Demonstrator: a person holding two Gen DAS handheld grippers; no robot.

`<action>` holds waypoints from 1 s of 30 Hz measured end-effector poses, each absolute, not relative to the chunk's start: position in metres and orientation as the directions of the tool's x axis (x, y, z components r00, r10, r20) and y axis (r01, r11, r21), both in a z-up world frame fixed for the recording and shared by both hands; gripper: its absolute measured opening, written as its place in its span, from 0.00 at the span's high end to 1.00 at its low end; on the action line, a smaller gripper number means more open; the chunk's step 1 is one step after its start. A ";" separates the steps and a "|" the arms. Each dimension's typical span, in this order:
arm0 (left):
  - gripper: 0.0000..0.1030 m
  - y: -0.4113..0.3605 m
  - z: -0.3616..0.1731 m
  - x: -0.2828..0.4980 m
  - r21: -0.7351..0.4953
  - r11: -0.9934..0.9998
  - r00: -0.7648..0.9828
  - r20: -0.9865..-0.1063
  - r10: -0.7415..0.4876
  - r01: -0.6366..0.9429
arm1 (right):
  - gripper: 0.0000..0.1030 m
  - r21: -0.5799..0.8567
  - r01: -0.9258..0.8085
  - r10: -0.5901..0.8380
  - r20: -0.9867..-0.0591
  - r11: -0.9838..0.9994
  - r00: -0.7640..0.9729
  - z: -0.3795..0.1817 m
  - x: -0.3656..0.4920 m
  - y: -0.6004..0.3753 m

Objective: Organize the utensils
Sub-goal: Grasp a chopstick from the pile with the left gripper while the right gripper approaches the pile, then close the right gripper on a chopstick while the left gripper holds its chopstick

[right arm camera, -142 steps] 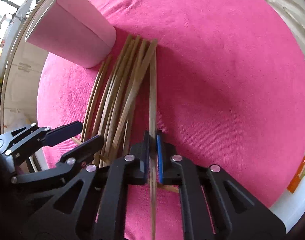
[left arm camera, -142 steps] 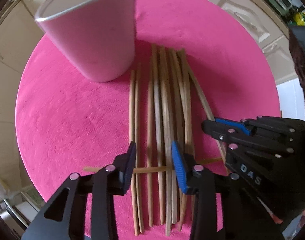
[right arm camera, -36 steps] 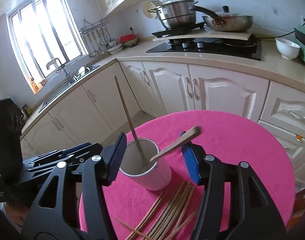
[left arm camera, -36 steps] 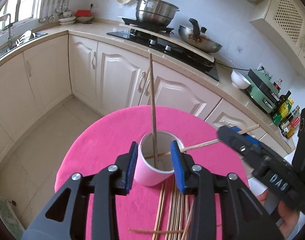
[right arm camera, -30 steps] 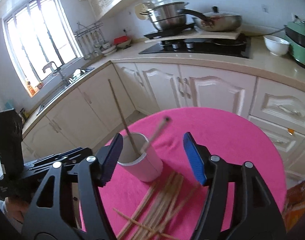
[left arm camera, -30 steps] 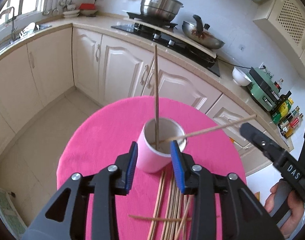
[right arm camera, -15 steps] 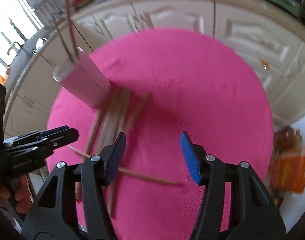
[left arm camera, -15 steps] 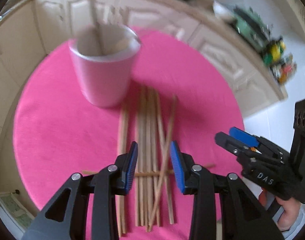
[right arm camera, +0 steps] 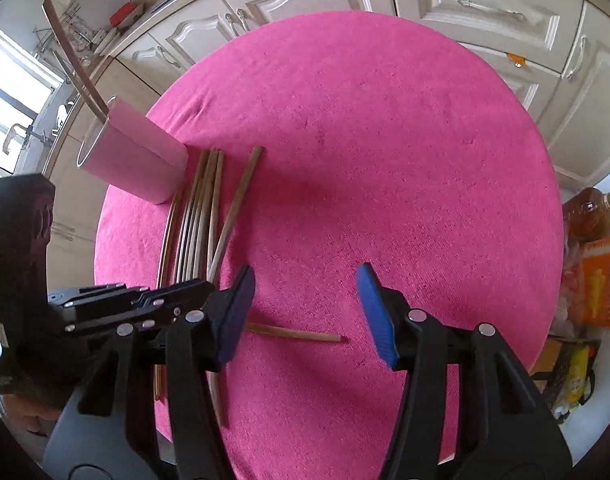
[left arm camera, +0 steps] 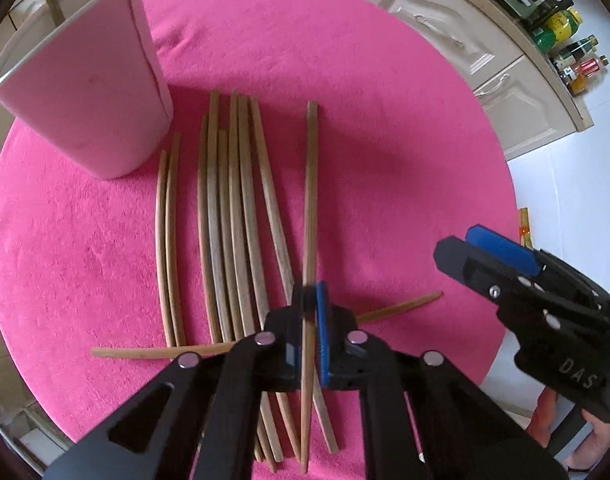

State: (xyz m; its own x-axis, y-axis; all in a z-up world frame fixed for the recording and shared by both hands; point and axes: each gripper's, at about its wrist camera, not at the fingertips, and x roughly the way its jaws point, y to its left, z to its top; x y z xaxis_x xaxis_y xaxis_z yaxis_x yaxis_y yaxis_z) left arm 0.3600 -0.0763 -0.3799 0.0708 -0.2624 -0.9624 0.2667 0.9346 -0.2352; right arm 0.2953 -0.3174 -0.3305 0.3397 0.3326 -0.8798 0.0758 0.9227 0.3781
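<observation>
Left hand-held gripper point(left arm camera: 309, 312) pinches one thin wooden chopstick point(left arm camera: 311, 200) lying among others on the pink-covered round bench point(left arm camera: 385, 120); gripped near its end, it could swivel and miss the pale pink cup point(left arm camera: 85, 92). Right hand-held gripper point(right arm camera: 305, 312) hangs half-open, empty.

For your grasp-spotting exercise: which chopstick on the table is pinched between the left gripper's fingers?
The chopstick lying apart, right of the bundle, nearest the right gripper; the left gripper is shut on it.

A round bench point(left arm camera: 385, 120) in pink cloth carries a pale cup point(left arm camera: 85, 92) at 10 o'clock and wooden chopsticks point(left arm camera: 233, 208) fanned just beside it.
</observation>
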 end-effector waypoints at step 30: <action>0.94 -0.007 -0.345 0.303 -0.310 0.945 0.284 -0.920 -0.270 -0.106 | 0.73 0.272 -0.606 0.390 -0.918 0.747 0.069 -0.328 0.304 -0.200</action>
State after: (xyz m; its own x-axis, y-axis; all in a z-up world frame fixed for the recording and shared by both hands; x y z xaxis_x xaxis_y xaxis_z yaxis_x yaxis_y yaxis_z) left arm 0.3033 -0.0072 -0.3447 0.2836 -0.2705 -0.9200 -0.1055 0.9448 -0.3103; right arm 0.3041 -0.1995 -0.3278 0.0694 0.3902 -0.9181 -0.6064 0.7473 0.2717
